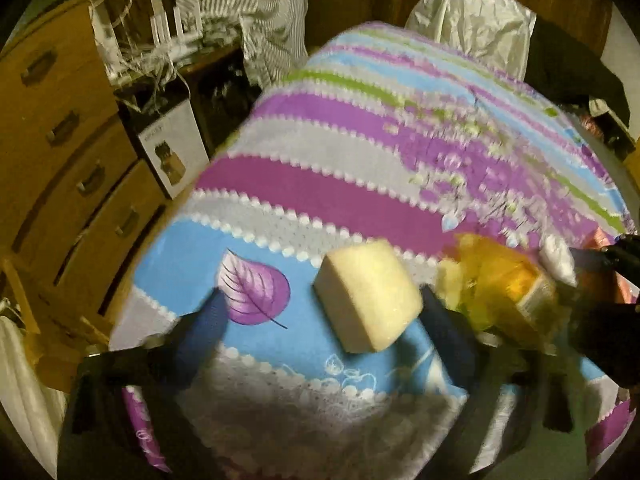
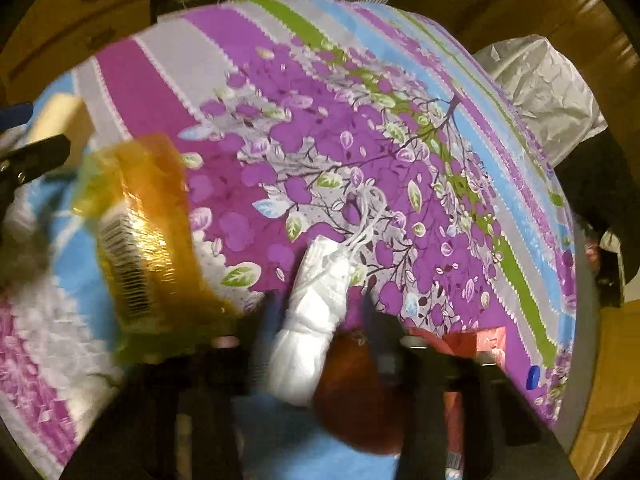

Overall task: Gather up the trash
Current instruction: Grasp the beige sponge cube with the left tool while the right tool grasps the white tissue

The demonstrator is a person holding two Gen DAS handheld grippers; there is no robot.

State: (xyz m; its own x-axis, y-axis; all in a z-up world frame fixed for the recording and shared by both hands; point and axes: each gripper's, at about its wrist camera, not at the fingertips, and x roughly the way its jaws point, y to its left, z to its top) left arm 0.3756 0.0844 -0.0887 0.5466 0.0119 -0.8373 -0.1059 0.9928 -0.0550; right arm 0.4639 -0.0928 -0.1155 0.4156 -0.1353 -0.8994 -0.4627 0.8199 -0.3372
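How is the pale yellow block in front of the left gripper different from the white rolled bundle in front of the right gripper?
The pale yellow foam-like block is chunky with flat faces and clear edges; the white rolled plastic bundle is long, soft and crinkled. The block is cream-yellow and plain, while the bundle is white with thin strings at its far end. The block lies free between wide-open fingers; the bundle has fingers close at both sides. Both rest on the flowered purple and blue tablecloth.

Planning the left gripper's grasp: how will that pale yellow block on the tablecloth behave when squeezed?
The pale yellow block looks like foam sponge, so probably light and squashy. Its flat faces suggest it won't roll. The left gripper straddles it, jaws open.
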